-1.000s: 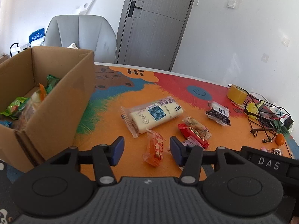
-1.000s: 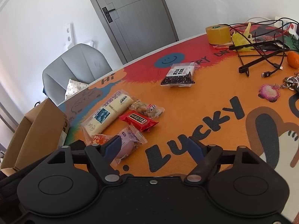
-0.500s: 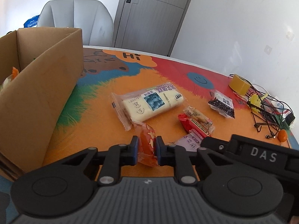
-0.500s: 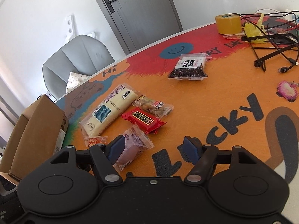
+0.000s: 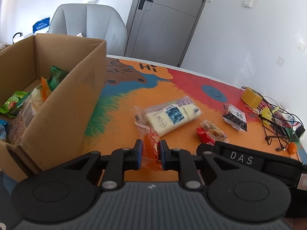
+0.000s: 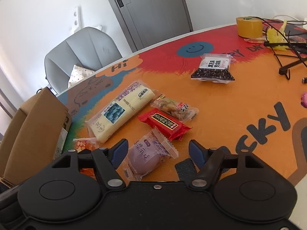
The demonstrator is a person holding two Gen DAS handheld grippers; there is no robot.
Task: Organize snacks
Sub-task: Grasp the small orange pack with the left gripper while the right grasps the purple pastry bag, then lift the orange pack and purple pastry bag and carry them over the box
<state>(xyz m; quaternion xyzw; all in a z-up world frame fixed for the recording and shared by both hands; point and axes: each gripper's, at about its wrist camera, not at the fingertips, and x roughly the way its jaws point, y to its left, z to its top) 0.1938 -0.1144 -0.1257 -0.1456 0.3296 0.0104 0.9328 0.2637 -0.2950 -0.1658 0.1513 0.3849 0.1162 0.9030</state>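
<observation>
Left hand-held gripper [image 5: 150, 154] is seen clenched on the orange snack packet [image 5: 151, 147]; a second ago its jaws stood apart on either side of that packet, so the grasp has only just been made. The packet is pinched upright between the blue pads, its lower end close to the worktop [image 5: 124, 115] (whether it is lifted clear cannot be told). The cardboard box [image 5: 63, 103], already holding several green and orange packets, lies at about 9 o'clock from the gripper, just beside it.

The right hand-held gripper [image 6: 157, 153] is held released, jaws well apart, and has been brought nearer to the purple mochi packet [image 6: 147, 157], which now sits between the open fingers, closer to the left one; no pad is pressing on it.

Left on the worktop, from 12 to 2 o'clock in the left view: the long white cracker pack [image 5: 170, 115], the red bar [image 6: 165, 124], the clear nut packet [image 6: 174, 108] and the black seed packet [image 5: 235, 117].

Judged from this: one snack is secured and ready to be carried to the box, a second is lined up for grasping, and four are untouched.
</observation>
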